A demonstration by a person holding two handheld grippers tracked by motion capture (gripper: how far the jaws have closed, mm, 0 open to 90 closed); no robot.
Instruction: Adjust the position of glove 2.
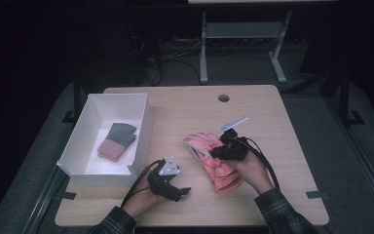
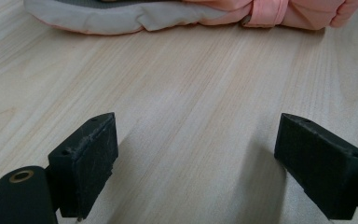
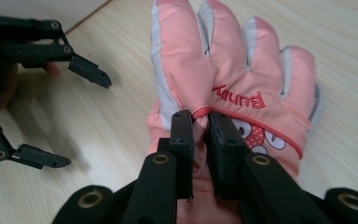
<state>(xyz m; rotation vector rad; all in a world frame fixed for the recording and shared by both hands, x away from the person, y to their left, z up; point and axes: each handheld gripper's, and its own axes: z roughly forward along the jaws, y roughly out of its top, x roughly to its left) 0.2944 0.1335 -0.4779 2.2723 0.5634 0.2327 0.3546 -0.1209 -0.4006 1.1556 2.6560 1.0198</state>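
On table (image 1: pixel 272 126): one pink glove (image 1: pixel 214 163), two tools.

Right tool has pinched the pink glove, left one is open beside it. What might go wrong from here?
1. The right tool pinches only a small fold of the pink glove, so the fabric may slip out when lifted.
2. The open left tool sits close to the glove's cuff side and could snag it.
3. The white box already holds a folded item; a carelessly dropped glove may catch the rim.
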